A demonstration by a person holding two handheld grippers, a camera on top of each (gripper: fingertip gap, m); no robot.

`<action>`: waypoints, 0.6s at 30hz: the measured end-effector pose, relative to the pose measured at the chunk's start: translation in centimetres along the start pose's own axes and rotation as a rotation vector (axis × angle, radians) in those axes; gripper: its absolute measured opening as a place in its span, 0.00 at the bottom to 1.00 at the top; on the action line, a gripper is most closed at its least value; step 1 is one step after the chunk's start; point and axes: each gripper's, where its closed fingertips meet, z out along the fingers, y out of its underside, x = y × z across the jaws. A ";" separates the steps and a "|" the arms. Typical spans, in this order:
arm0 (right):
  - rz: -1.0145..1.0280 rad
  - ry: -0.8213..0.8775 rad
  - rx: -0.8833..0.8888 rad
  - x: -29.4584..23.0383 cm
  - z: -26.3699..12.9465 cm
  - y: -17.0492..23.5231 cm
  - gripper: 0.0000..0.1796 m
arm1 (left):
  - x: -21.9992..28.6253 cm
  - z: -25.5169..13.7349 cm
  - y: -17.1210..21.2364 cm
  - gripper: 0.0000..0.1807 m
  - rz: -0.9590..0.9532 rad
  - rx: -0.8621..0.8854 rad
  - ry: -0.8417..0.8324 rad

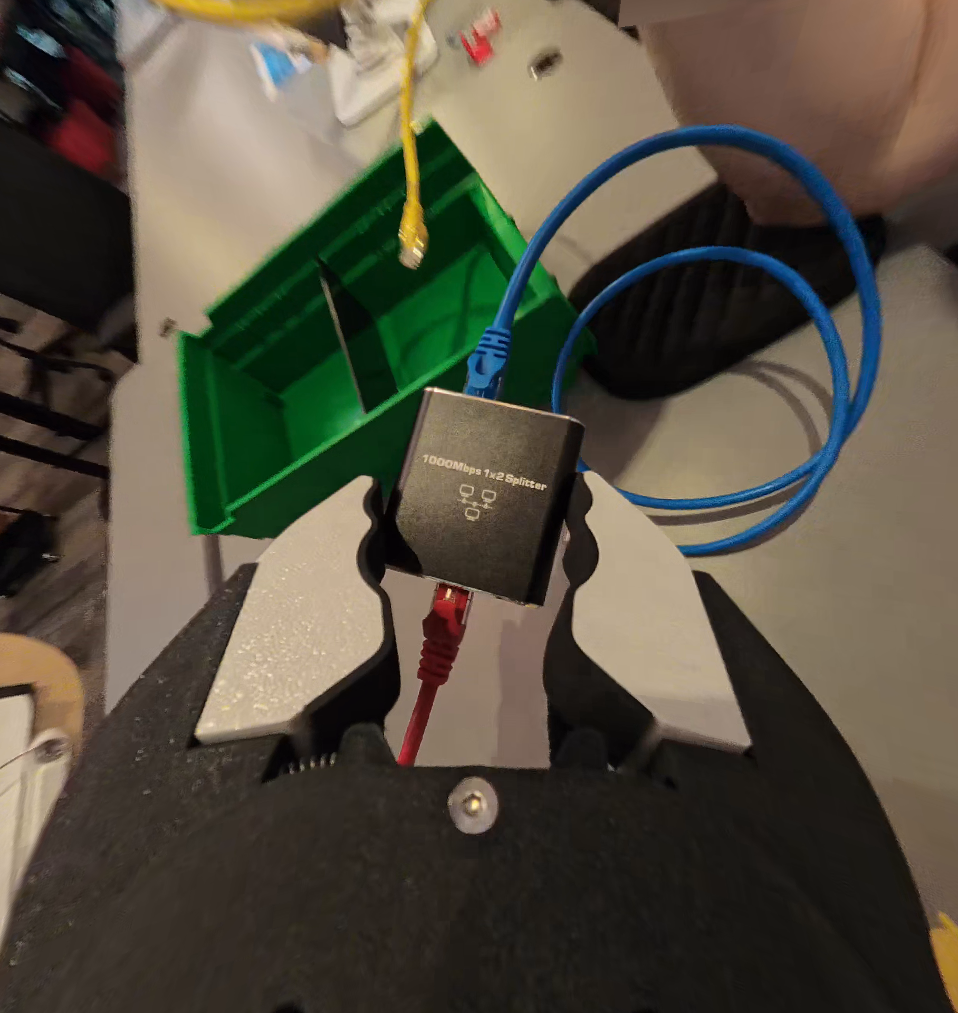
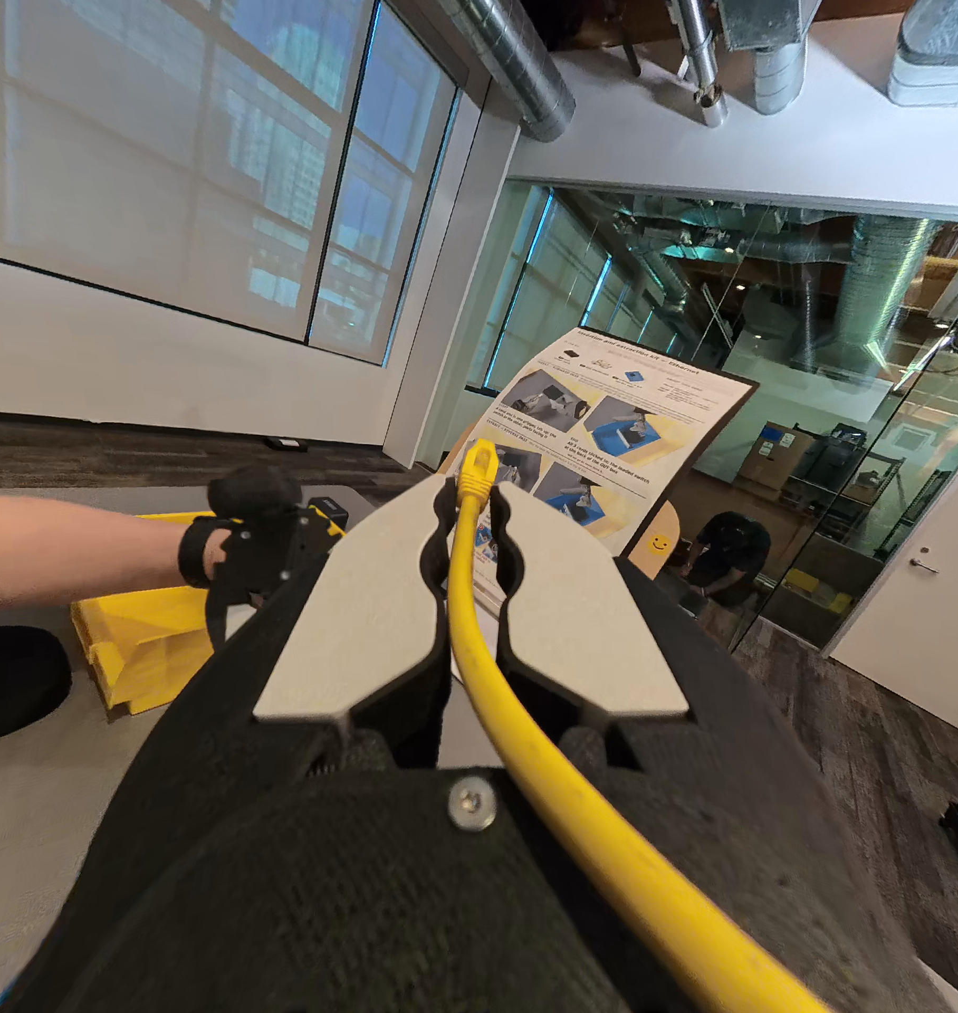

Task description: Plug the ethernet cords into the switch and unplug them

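My left gripper (image 1: 479,515) is shut on a small black switch (image 1: 485,499) and holds it above the grey table. A blue ethernet cord (image 1: 729,340) is plugged into the switch's far face and loops to the right. A red cord (image 1: 438,652) is plugged into its near face and runs back between my fingers. A yellow cord's plug (image 1: 412,235) hangs free in the air above the switch. My right gripper (image 2: 474,496) is shut on that yellow cord (image 2: 468,553) just behind its plug (image 2: 479,463), raised high and pointing away from the table.
An empty green bin (image 1: 323,351) with a black divider lies on the table behind the switch. A dark pad (image 1: 701,296) lies to its right. In the right wrist view a yellow bin (image 2: 137,641), the person's arm (image 2: 71,548) and an instruction board (image 2: 603,438) stand ahead. My hands' fingertips stand some 25 cm from each other.
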 end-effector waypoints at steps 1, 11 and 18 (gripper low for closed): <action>0.007 0.001 0.008 0.2 -0.2 -0.1 0.07 | -0.2 -0.7 -0.9 0.35 -0.002 0.038 -0.038; -0.010 -0.066 0.012 -1.1 0.0 -0.2 0.07 | -0.6 -7.7 -8.1 0.35 -0.043 0.445 -0.291; -0.095 -0.181 -0.055 -4.3 1.4 0.6 0.07 | -0.4 -12.3 -7.3 0.35 -0.066 0.478 -0.387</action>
